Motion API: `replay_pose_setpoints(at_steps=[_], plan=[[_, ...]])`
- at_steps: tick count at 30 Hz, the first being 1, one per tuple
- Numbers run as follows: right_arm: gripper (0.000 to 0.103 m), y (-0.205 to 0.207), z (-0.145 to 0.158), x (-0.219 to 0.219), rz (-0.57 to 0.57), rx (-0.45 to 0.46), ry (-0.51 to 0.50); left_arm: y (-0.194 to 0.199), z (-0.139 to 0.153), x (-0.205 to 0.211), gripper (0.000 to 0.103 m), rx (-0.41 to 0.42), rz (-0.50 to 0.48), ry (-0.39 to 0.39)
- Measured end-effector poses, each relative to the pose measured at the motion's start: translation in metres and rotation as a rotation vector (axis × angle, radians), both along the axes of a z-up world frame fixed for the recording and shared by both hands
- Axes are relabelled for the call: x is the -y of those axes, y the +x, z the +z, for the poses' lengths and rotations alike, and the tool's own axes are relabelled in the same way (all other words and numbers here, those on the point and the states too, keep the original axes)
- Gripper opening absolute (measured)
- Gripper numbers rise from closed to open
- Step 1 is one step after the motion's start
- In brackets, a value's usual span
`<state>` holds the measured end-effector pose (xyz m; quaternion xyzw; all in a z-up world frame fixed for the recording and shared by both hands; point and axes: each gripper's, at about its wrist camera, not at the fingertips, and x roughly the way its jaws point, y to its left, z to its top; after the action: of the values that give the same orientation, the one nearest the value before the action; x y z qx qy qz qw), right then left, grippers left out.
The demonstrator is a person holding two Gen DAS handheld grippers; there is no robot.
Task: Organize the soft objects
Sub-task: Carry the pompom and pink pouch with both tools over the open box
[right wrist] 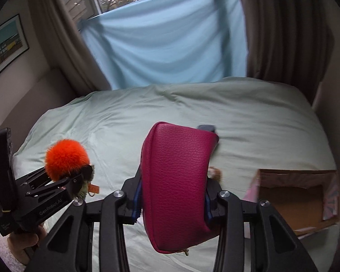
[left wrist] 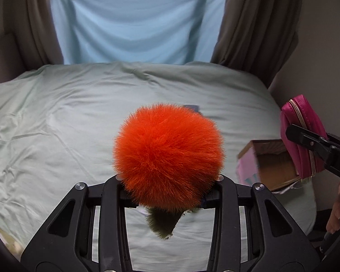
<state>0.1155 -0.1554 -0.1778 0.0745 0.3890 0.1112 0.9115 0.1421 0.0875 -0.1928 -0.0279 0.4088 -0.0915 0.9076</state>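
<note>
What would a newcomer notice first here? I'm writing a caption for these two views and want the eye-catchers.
First, the orange pompom, fluffy and vivid, clamped in the left hand-held gripper above the pale green bed. Next, the magenta pouch, gripped by the right hand-held gripper and filling the middle of its view. An open cardboard box lies on the bed to the right.

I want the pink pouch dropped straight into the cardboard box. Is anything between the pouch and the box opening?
Nothing visible stands in the way. The right tongs hold the pink pouch above the bed; the cardboard box lies to its right, its opening bare. The left tongs, holding the orange pompom, are on the other side.
</note>
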Motion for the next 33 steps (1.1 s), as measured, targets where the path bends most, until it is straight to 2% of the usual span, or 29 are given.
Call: replay_pose_setpoints(at_steps=[7,12,15,23,29,33], plan=[[0.038,-0.016,0.026,0.092,-0.075,-0.008,-0.046,-0.007,0.014,0.11,0.032,-0.017,-0.035,-0.019],[0.038,-0.016,0.022,0.157,-0.108,-0.045,-0.053,-0.006,0.006,0.189,0.032,-0.064,-0.051,-0.052],[0.038,-0.017,0.011,0.197,-0.145,-0.083,-0.067,-0.003,-0.003,0.227,0.032,-0.082,-0.076,-0.033],[0.038,0.006,-0.04,0.271,-0.249,-0.208,-0.045,0.022,-0.044,0.312,0.032,-0.183,-0.194,0.007],[0.038,0.035,-0.094,0.307,-0.298,-0.315,-0.022,0.055,-0.1,0.351,0.032,-0.288,-0.268,0.023],[0.038,0.048,-0.136,0.319,-0.315,-0.39,0.017,0.068,-0.143,0.371,0.032,-0.356,-0.3,0.067]])
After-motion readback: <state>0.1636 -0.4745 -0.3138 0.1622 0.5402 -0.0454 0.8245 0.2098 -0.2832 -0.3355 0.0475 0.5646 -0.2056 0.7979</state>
